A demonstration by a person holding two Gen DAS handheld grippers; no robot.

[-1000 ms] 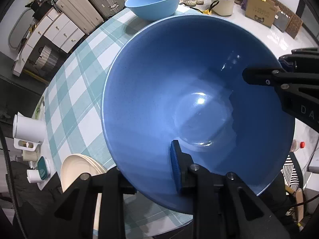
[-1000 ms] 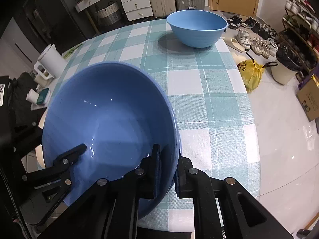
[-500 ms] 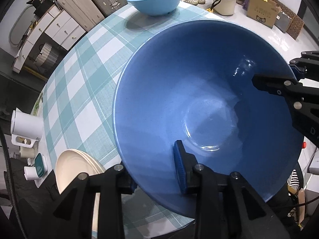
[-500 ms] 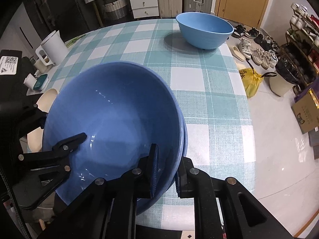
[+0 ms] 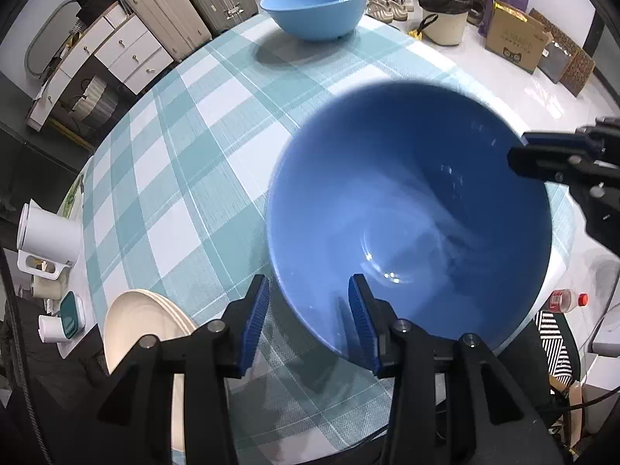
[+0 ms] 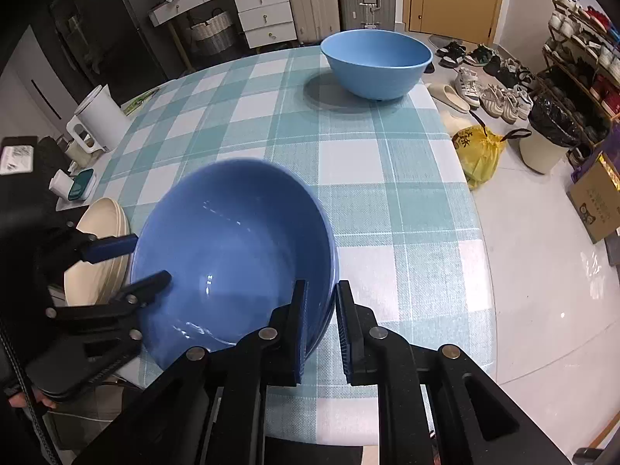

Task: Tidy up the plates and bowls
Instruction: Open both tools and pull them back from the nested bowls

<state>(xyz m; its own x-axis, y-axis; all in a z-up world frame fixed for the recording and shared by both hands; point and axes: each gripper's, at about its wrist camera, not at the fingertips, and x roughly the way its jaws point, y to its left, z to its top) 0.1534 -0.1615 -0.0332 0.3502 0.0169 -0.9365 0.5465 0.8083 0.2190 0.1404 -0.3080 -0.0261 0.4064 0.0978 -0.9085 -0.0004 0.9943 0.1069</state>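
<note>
A: Where's the dark blue bowl (image 6: 232, 248)?

B: Near edge of the checked tablecloth (image 6: 348, 143), just beside the stack of cream plates (image 5: 143, 325). Rim tilted, picture a bit blurred.

A: Right gripper (image 6: 321, 321)?

B: Clamped on the bowl's wall, one pad inside, one outside.

A: Left gripper (image 5: 306, 317)?

B: Jaws opening. The bowl's rim is between them, inner pad over the bowl's inside, outer pad clear of the wall. Not gripping.

A: Other bowl?

B: Light blue bowl (image 6: 376, 64) upright at the far side of the table, well apart from both grippers.

A: Anything else up there?

B: White jug (image 5: 48, 232) at the left edge, behind the plates.
</note>
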